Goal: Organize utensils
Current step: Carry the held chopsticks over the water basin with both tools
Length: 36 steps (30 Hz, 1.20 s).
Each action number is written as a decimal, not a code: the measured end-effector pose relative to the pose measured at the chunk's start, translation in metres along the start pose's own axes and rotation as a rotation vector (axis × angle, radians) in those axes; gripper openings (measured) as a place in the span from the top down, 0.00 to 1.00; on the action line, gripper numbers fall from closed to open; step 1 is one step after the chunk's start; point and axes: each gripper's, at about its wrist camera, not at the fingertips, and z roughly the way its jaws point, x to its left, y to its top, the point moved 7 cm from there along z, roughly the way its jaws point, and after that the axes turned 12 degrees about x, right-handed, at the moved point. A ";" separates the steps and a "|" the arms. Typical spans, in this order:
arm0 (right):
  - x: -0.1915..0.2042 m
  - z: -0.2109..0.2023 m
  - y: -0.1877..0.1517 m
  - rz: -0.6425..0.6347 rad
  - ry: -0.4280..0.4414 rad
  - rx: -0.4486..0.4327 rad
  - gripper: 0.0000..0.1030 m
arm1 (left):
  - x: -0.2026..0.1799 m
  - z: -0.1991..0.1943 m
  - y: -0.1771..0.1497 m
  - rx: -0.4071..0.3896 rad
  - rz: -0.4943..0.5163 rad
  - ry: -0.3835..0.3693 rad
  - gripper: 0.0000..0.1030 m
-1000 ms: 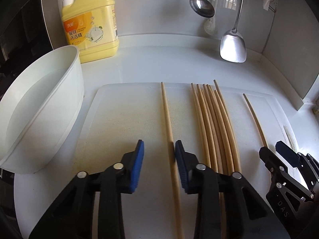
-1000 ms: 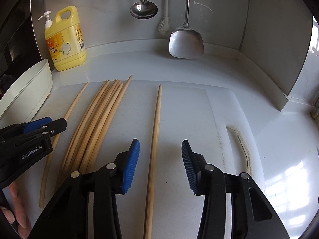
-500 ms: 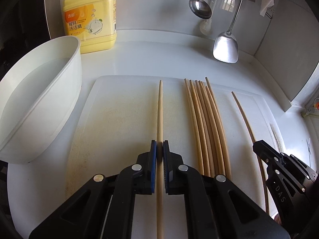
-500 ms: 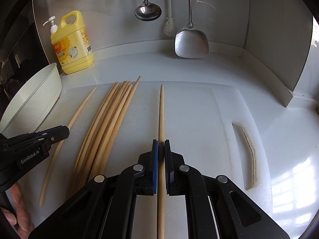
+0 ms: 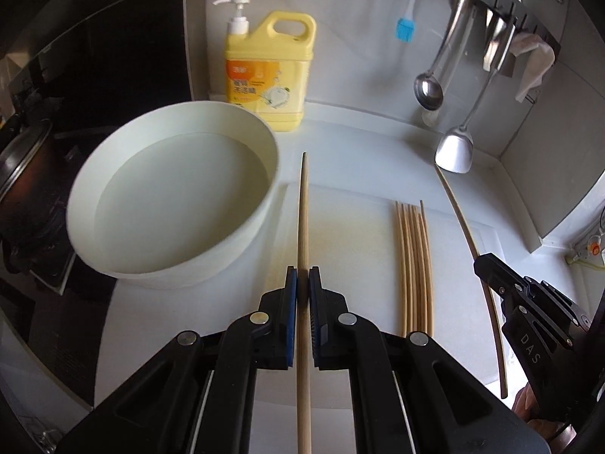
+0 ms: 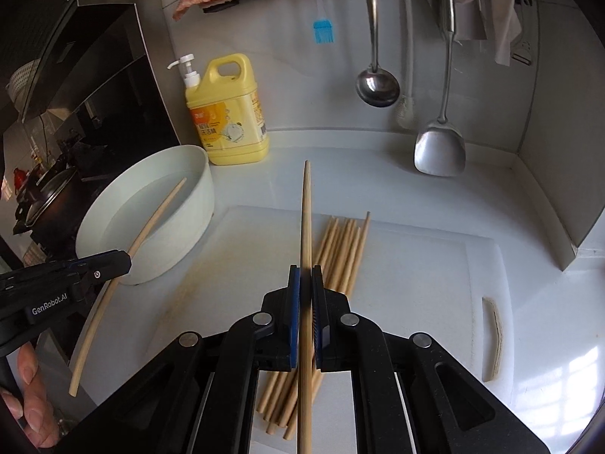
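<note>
Blue-padded left tongs (image 5: 303, 283) are closed tightly on one long pale wooden chopstick (image 5: 303, 219), and I see it raised above the white plastic cutting board (image 5: 340, 234). My right tongs (image 6: 305, 283) grip a second wooden chopstick (image 6: 306, 219) in the same way. Between them, a bundle of bamboo chopsticks (image 5: 414, 265) lies on the board. Farther, a round white basin with water (image 5: 170, 196) stands on the white tabletop (image 5: 359, 143), before the yellow detergent bottle (image 5: 266, 79).

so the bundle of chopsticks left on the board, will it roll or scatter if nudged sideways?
Probably scatters: the chopstick bundle is loose, with nothing tying it and ends already fanned. The sticks look thin and round, so they likely roll on the smooth cutting board. Likely light and stiff enough to slide whole.
</note>
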 end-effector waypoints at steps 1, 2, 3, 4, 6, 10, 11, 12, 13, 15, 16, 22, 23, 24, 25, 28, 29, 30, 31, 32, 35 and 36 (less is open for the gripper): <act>0.011 -0.002 0.006 -0.019 0.011 -0.004 0.94 | 0.010 -0.007 0.002 -0.009 -0.017 0.008 0.93; 0.022 -0.003 0.013 -0.034 0.025 -0.007 0.94 | 0.022 -0.013 0.004 -0.017 -0.033 0.019 0.93; 0.032 -0.003 0.019 -0.046 0.038 -0.009 0.94 | 0.035 -0.019 0.005 -0.025 -0.046 0.029 0.93; 0.045 -0.003 0.026 -0.058 0.053 -0.009 0.94 | 0.047 -0.023 0.007 -0.031 -0.057 0.039 0.93; 0.070 -0.001 0.038 -0.079 0.075 -0.013 0.94 | 0.071 -0.030 0.015 -0.050 -0.076 0.059 0.93; 0.122 0.012 0.066 -0.108 0.108 -0.013 0.94 | 0.116 -0.039 0.036 -0.076 -0.089 0.076 0.93; 0.135 0.016 0.074 -0.114 0.115 -0.013 0.94 | 0.127 -0.039 0.042 -0.078 -0.091 0.075 0.93; 0.146 0.022 0.081 -0.117 0.119 -0.011 0.94 | 0.136 -0.038 0.048 -0.082 -0.092 0.076 0.93; 0.158 0.027 0.089 -0.120 0.127 -0.007 0.94 | 0.145 -0.037 0.054 -0.086 -0.091 0.076 0.93; 0.178 0.042 0.103 -0.124 0.134 0.001 0.94 | 0.160 -0.031 0.067 -0.087 -0.093 0.070 0.93; 0.188 0.050 0.110 -0.125 0.134 0.007 0.94 | 0.168 -0.027 0.073 -0.084 -0.092 0.063 0.93; 0.224 0.096 0.136 -0.102 0.140 0.057 0.94 | 0.198 0.008 0.106 -0.049 -0.079 0.033 0.93; 0.226 0.105 0.138 -0.093 0.138 0.072 0.94 | 0.201 0.015 0.110 -0.038 -0.076 0.027 0.93; 0.226 0.112 0.140 -0.082 0.134 0.085 0.94 | 0.204 0.023 0.113 -0.026 -0.070 0.021 0.93; 0.226 0.120 0.141 -0.069 0.127 0.099 0.94 | 0.205 0.030 0.114 -0.015 -0.064 0.020 0.93; 0.226 0.140 0.142 -0.049 0.104 0.140 0.94 | 0.207 0.051 0.116 0.027 -0.044 0.010 0.93; 0.225 0.146 0.142 -0.042 0.099 0.153 0.94 | 0.206 0.057 0.116 0.040 -0.039 0.005 0.93; 0.224 0.152 0.142 -0.032 0.097 0.167 0.94 | 0.206 0.062 0.117 0.051 -0.035 0.002 0.93; 0.223 0.157 0.141 -0.019 0.100 0.181 0.94 | 0.207 0.067 0.117 0.060 -0.030 -0.001 0.93; 0.222 0.163 0.140 -0.007 0.103 0.196 0.94 | 0.207 0.072 0.117 0.071 -0.026 -0.004 0.93; 0.219 0.178 0.136 0.020 0.097 0.244 0.94 | 0.207 0.086 0.117 0.105 -0.017 -0.012 0.93; 0.218 0.182 0.135 0.027 0.092 0.259 0.94 | 0.208 0.089 0.118 0.114 -0.016 -0.015 0.93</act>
